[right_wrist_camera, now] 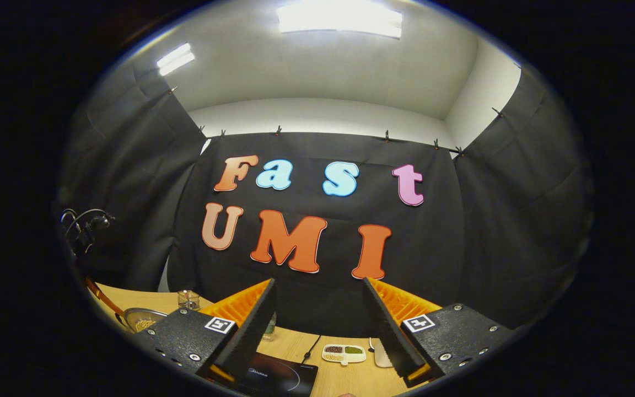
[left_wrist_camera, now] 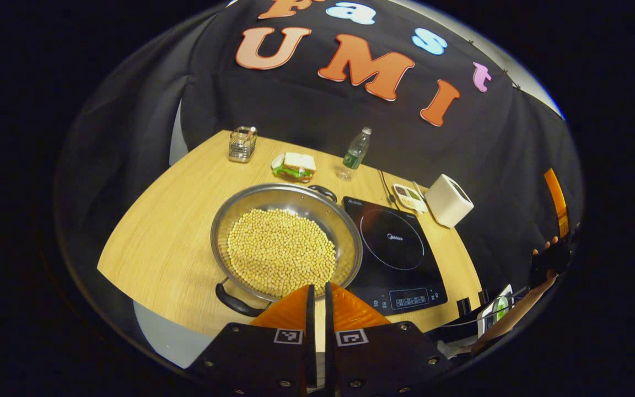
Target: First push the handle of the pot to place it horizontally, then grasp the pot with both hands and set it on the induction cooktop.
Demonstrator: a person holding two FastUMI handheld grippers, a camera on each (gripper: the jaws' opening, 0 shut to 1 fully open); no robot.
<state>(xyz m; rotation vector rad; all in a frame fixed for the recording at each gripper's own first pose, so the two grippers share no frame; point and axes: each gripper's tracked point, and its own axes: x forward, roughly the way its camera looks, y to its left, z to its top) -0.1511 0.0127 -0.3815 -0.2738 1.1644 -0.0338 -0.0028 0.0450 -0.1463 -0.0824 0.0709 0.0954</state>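
A wide steel pot (left_wrist_camera: pixel 286 242) full of yellow beans sits on the wooden table (left_wrist_camera: pixel 174 231), just left of the black induction cooktop (left_wrist_camera: pixel 394 251). One black handle (left_wrist_camera: pixel 237 300) points to the near left and the other handle (left_wrist_camera: pixel 323 191) to the far right. My left gripper (left_wrist_camera: pixel 317 289) hangs shut and empty above the pot's near rim. In the right gripper view my right gripper (right_wrist_camera: pixel 320 284) stands open and empty, held high toward the wall, with the cooktop (right_wrist_camera: pixel 279 377) below it and the pot (right_wrist_camera: pixel 142 318) far left.
At the table's back stand a glass jar (left_wrist_camera: pixel 242 144), a sandwich on a plate (left_wrist_camera: pixel 294 166) and a water bottle (left_wrist_camera: pixel 355 153). A small sectioned dish (left_wrist_camera: pixel 410 197) and a white box (left_wrist_camera: pixel 448 200) lie right of the cooktop. A hand (left_wrist_camera: pixel 549 259) shows at the far right.
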